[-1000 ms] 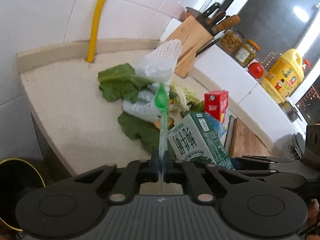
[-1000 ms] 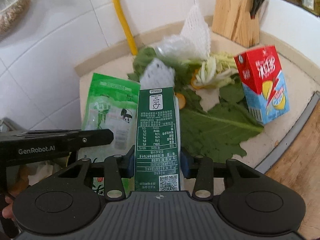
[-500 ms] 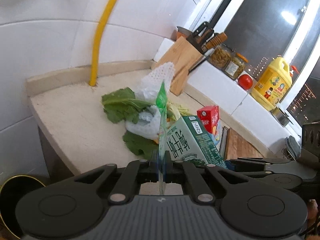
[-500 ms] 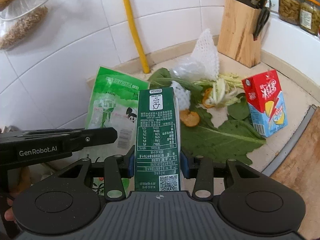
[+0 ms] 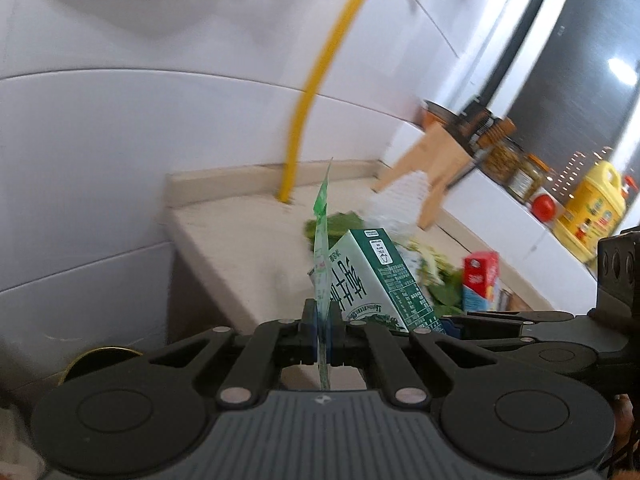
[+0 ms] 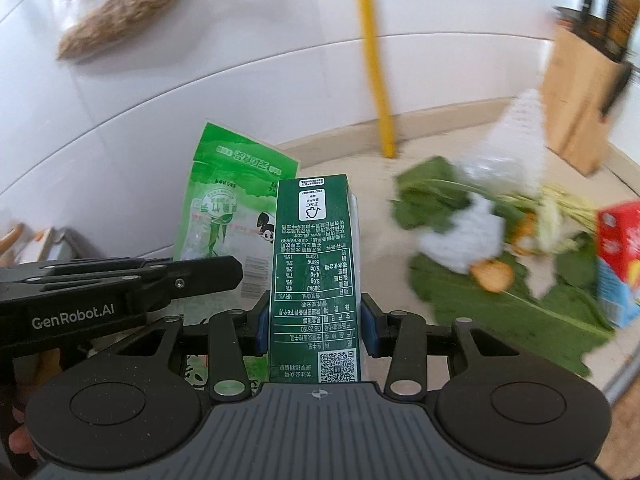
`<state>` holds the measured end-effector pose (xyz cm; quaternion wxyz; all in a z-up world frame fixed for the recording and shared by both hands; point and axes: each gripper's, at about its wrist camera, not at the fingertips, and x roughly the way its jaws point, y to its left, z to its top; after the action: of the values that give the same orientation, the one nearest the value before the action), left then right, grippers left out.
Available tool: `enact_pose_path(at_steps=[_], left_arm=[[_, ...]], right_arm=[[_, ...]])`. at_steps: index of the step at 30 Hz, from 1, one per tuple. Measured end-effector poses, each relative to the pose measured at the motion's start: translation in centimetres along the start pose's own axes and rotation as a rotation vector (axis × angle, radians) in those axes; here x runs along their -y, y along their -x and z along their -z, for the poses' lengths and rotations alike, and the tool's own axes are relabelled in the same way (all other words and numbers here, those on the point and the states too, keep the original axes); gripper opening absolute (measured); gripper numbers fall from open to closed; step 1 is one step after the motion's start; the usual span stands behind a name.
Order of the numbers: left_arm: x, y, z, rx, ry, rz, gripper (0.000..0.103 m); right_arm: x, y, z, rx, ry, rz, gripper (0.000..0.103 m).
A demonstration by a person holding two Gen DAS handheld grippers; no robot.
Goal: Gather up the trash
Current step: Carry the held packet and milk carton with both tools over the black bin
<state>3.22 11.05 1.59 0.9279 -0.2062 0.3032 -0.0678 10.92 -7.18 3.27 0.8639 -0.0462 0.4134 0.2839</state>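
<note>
The left gripper point(image 5: 322, 334) is clenched on a thin green wrapper point(image 5: 321, 240), seen edge-on in its own view; only the right wrist view shows the wrapper's point(image 6: 232, 208) printed face with a panda. The right gripper point(image 6: 316, 322) grasps a dark green carton point(image 6: 314, 276) upright between its pads; a nutrition table and QR code show, and "GenRobot.AI" reads on the left gripper's point(image 6: 224, 268) side. Beyond, leaves point(image 6: 496, 300), a white foam net point(image 6: 520, 140) and a red carton point(image 6: 618, 256) lie on the counter point(image 5: 240, 240); a knife block point(image 6: 580, 100) stands in the far corner; only the left view shows the yellow bottle point(image 5: 592, 216).
</note>
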Motion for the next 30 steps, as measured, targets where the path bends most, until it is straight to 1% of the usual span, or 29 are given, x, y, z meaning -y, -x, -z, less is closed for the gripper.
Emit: enact_pose_path(at_steps=[5, 6, 8, 15, 21, 30], left_arm=[[-1.7, 1.8, 0.3, 0.029, 0.019, -0.052, 0.000], [-2.0, 2.1, 0.4, 0.033, 0.021, -0.058, 0.000], [-2.5, 2.7, 0.6, 0.040, 0.025, -0.073, 0.000], [-3.7, 4.3, 1.2, 0.058, 0.040, -0.103, 0.000], [-4.6, 4.9, 1.6, 0.077, 0.070, -0.143, 0.000], [-6.2, 4.6, 1.9, 0.084, 0.104, -0.240, 0.000]], right_arm=[[-2.6, -1.5, -0.7, -0.010, 0.050, -0.050, 0.050], [-2.6, -1.5, -0.7, -0.010, 0.050, -0.050, 0.050], [-4.1, -1.9, -0.8, -0.011, 0.072, -0.072, 0.050], [-6.8, -2.3, -0.5, -0.010, 0.101, -0.097, 0.050], [-8.0, -3.1, -0.6, -0.023, 0.124, -0.116, 0.050], [-9.4, -5.4, -1.1, -0.059, 0.167, -0.157, 0.050]])
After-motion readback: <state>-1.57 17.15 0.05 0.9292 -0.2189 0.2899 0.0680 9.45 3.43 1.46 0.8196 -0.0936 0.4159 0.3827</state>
